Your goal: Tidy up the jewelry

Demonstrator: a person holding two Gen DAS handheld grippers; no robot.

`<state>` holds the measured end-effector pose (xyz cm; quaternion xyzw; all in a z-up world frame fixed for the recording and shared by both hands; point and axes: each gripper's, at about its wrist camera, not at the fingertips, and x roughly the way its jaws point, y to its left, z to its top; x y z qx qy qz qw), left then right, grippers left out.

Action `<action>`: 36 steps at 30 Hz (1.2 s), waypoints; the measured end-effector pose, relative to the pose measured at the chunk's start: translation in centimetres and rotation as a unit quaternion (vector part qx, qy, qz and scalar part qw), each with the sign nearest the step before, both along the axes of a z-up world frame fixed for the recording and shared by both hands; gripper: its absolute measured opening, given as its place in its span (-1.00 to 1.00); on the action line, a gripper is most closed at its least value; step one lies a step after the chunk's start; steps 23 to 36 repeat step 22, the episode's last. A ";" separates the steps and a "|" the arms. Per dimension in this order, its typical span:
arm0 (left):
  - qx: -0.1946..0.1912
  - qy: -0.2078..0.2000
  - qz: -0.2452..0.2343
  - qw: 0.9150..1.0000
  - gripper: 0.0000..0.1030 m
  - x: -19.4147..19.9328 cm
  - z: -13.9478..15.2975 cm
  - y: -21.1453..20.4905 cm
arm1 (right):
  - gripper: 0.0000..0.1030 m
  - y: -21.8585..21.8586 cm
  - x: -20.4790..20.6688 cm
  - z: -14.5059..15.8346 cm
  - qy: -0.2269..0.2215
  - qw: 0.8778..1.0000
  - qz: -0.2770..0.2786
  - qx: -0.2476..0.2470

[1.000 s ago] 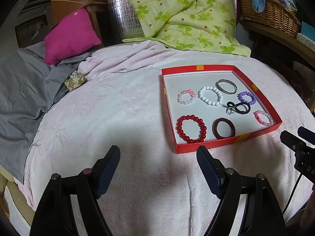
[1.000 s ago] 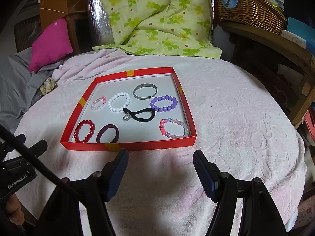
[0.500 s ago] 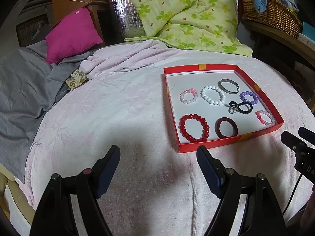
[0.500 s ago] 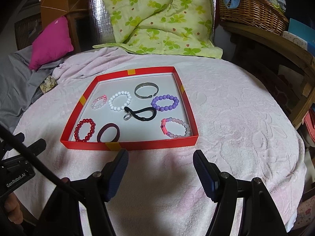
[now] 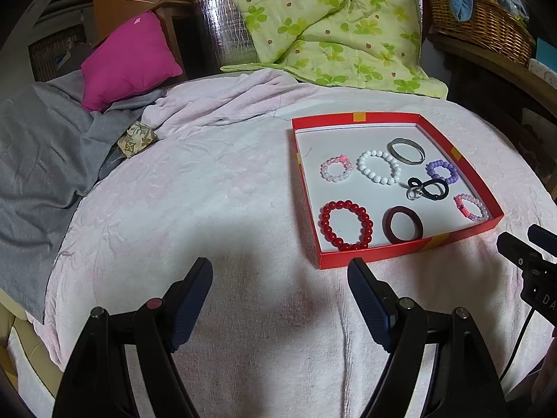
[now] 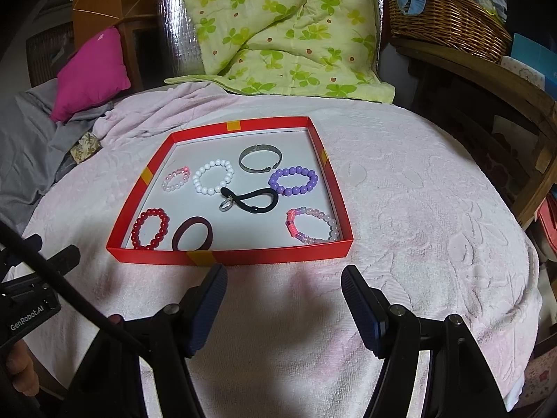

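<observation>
A red tray (image 5: 369, 255) (image 6: 226, 256) lies on the pink towel and holds several bracelets: a red bead bracelet (image 5: 346, 224) (image 6: 150, 229), a dark maroon bangle (image 5: 402, 224) (image 6: 192, 233), a white bead bracelet (image 6: 213, 176), a silver cuff (image 6: 260, 159), a purple bead bracelet (image 6: 293, 180), a black cord with a ring (image 6: 250, 201) and two pink bead bracelets. My left gripper (image 5: 280, 278) is open and empty, near the tray's front left corner. My right gripper (image 6: 283, 285) is open and empty, just in front of the tray.
A pink towel (image 5: 209, 191) covers the round table. A grey cloth (image 5: 38, 160), a magenta cushion (image 5: 128, 59) and a small patterned pouch (image 5: 136, 133) lie at the left. A green quilt (image 6: 278, 31) and a wicker basket (image 6: 445, 17) stand behind.
Both views have shifted very slightly; the tray sits a little further right and lower in the left wrist view. Both grippers stay open.
</observation>
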<state>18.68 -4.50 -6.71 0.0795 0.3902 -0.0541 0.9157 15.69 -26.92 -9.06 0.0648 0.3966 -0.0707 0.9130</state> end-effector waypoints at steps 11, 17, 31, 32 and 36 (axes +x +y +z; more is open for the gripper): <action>0.000 0.001 0.003 1.000 0.56 0.0 -0.1 0.1 | 0.39 0.0 0.1 -0.2 0.004 1.000 0.001 -0.001; 0.000 -0.001 0.003 1.000 0.56 -0.1 0.0 0.1 | 0.40 0.0 0.1 -0.2 0.004 1.000 0.002 -0.002; 0.002 -0.007 -0.009 1.000 0.56 -0.2 -0.1 -0.1 | 0.40 -0.2 0.1 -0.2 0.002 1.000 0.004 -0.002; 0.002 -0.007 -0.009 1.000 0.56 -0.2 -0.1 -0.1 | 0.40 -0.2 0.1 -0.2 0.002 1.000 0.004 -0.002; 0.002 -0.007 -0.009 1.000 0.56 -0.2 -0.1 -0.1 | 0.40 -0.2 0.1 -0.2 0.002 1.000 0.004 -0.002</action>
